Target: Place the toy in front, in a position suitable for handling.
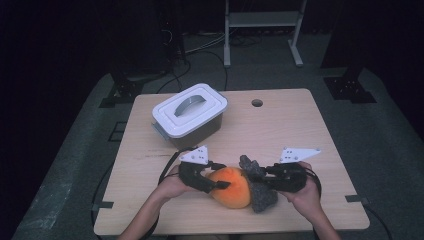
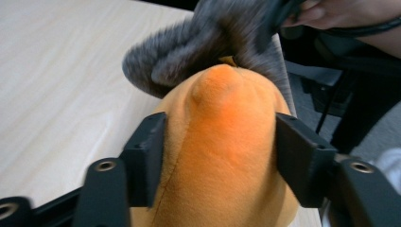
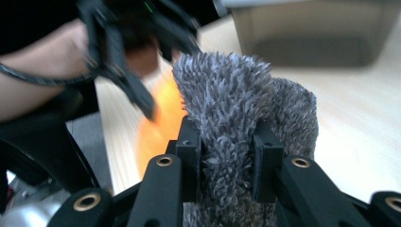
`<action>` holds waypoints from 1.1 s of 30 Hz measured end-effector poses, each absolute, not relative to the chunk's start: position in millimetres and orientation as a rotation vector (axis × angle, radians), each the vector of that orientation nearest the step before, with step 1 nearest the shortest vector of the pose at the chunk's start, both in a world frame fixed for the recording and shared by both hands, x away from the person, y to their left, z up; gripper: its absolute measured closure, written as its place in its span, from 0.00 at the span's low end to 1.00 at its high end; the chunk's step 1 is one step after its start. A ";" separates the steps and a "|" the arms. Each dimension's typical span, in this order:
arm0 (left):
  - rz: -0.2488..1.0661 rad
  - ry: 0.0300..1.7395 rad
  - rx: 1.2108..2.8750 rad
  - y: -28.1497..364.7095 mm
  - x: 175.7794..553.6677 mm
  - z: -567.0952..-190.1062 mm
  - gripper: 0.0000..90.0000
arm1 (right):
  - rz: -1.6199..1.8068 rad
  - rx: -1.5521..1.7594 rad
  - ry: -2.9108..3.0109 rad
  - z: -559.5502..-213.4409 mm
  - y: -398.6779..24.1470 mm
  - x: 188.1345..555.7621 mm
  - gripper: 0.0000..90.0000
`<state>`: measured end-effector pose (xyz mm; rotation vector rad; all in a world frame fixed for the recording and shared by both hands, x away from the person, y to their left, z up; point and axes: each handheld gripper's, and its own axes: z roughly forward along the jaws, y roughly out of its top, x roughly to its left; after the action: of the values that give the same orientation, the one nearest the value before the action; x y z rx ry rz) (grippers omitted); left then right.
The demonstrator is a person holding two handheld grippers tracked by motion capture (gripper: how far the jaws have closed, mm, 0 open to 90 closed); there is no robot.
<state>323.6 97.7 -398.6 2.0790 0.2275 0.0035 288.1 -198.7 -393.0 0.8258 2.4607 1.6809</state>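
At the bench's (image 1: 300, 130) near edge we grip one plush toy with both claws. The left claw (image 1: 216, 185) pinches the smooth, rounded orange body (image 1: 234, 187), probably to steady it; the right claw (image 1: 263, 172), pressed tight, pinches the shaggy grey fur part (image 1: 260, 192), apparently to pull it away. Farther back stands a rectangular translucent plastic box (image 1: 192, 132) whose white handled lid (image 1: 189, 107) is on.

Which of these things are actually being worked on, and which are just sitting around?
In use: orange plush toy, gripped by the left gripper; grey furry cloth, pinched by the right gripper.

Sitting around: lidded white box at the table's back.
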 end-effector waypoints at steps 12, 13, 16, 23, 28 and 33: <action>0.039 0.228 2.125 92.1 321.3 -398.1 0.18 | 1.669 0.819 2.521 -404.9 -195.1 288.6 0.77; 0.020 0.236 2.126 93.4 323.5 -401.0 0.18 | 1.680 0.835 2.519 -406.2 -198.2 289.8 0.77; -0.022 0.236 2.126 97.5 328.2 -408.4 0.26 | 1.645 0.860 2.534 -410.3 -203.7 292.5 0.77; 0.070 0.244 2.088 97.5 319.5 -390.4 0.47 | 1.660 0.857 2.460 -395.8 -205.5 288.0 0.77; 0.086 0.224 2.107 91.2 315.5 -390.2 0.45 | 1.677 0.810 2.462 -392.7 -196.8 285.6 0.77; 0.045 0.264 2.116 96.4 322.5 -394.0 0.22 | 1.681 0.883 2.501 -409.9 -205.1 293.3 0.77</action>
<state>322.5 96.4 -394.0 2.1159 0.2641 0.0454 293.3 -205.1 -409.9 0.8827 2.5006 1.6810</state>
